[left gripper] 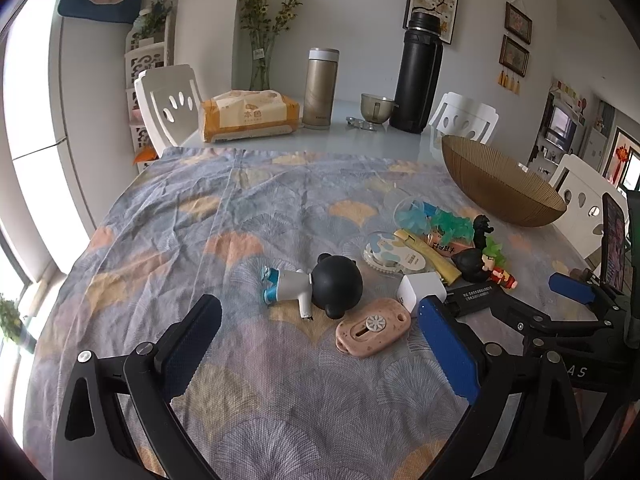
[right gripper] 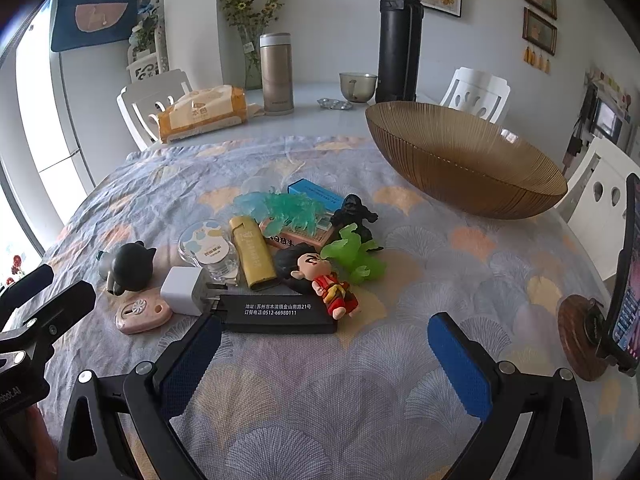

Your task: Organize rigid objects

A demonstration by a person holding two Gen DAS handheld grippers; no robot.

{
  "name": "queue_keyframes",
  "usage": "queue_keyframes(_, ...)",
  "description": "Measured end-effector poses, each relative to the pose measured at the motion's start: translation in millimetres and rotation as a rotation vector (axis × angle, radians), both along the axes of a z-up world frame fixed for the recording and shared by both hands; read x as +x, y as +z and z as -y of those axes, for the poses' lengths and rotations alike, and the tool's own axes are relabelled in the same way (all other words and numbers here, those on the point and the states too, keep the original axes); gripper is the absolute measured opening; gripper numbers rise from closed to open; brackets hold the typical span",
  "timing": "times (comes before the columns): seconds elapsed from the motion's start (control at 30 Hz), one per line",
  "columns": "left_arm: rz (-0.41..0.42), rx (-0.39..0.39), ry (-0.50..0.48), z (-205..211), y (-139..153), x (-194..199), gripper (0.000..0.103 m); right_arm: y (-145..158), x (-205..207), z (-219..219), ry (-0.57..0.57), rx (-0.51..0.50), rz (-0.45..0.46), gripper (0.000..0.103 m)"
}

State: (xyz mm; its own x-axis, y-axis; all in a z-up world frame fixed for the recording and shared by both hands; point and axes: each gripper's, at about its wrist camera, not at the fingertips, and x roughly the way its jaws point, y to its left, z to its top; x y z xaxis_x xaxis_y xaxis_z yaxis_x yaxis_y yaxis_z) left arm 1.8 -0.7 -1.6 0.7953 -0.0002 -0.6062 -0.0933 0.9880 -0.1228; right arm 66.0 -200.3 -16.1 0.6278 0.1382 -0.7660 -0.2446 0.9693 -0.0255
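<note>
The jaws of the left gripper (left gripper: 320, 344) are wide open and hold nothing. In the left wrist view they hang over the patterned cloth (left gripper: 168, 240) on the worktop. Just past them lie a pink flat case (left gripper: 372, 332) and a black-headed toy figure (left gripper: 316, 288) on its side. A white plug (left gripper: 420, 290) sits just beside the case. More small toys lie in a pile behind it, near the brown bowl (left gripper: 500, 188).

In the right wrist view the jaws of the right gripper (right gripper: 324, 348) are wide open too, with nothing in them. A black box with white writing (right gripper: 280, 314) lies just in front, close to the left finger. A red doll (right gripper: 332, 288) rests against the box. A yellow lighter (right gripper: 252, 256), a green toy (right gripper: 352, 256) and a dark figure (right gripper: 354, 216) lie behind. The brown bowl (right gripper: 460, 160) stands beyond the pile.
</note>
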Motion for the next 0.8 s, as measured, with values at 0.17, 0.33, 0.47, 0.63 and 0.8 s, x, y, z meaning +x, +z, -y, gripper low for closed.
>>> queue_keyframes(0.17, 0.000, -0.003, 0.000, -0.1, 0.3, 0.7, 0.099, -0.8, -0.7, -2.8, 0.004, -0.007, 0.009, 0.103)
queue_keyframes(0.33, 0.001, -0.005, 0.000, 0.1, 0.3, 0.5, 0.099, -0.3, -0.1, -2.3, 0.003, -0.006, 0.013, 0.103)
queue_keyframes(0.47, 0.001, -0.031, -0.003, -1.2, 0.6, 0.3, 0.099, -0.6, -0.5, -1.8, 0.004, -0.005, 0.009, 0.103)
queue_keyframes(0.63, -0.086, -0.046, -0.094, -13.5, -1.4, 3.8, 0.099, 3.0, -2.5, -2.7, 0.057, 0.051, 0.023, 0.103)
queue_keyframes(0.8, -0.172, 0.110, -0.232, -24.4, 6.5, 21.1, 0.098, 8.5, -2.2, -21.6, 0.246, 0.083, -0.060, 0.103)
